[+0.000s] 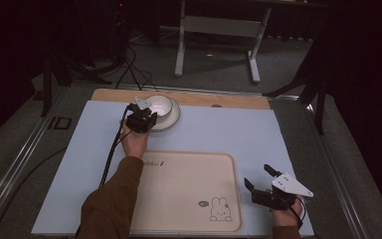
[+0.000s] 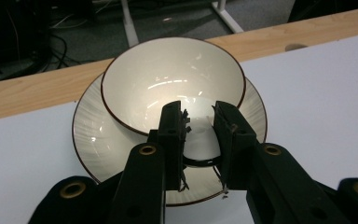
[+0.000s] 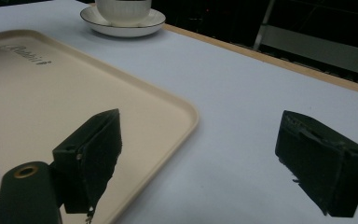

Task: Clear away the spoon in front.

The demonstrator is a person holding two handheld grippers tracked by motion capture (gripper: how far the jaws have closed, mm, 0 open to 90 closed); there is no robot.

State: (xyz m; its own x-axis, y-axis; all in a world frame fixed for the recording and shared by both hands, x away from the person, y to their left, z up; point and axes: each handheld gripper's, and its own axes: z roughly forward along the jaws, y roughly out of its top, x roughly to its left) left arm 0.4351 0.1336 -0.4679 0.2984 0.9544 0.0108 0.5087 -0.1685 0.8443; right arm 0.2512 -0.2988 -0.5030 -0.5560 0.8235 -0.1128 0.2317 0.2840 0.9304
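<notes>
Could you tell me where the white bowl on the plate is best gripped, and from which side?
Grip the bowl by its thin near rim, one jaw inside and one outside, coming from the tray side as the left gripper does; its wide round body sits in the plate.

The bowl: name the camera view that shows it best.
The left gripper view: the bowl is close, its inside lit, its near rim between the left gripper jaws. The high view shows it small; the right gripper view cuts off its top.
</notes>
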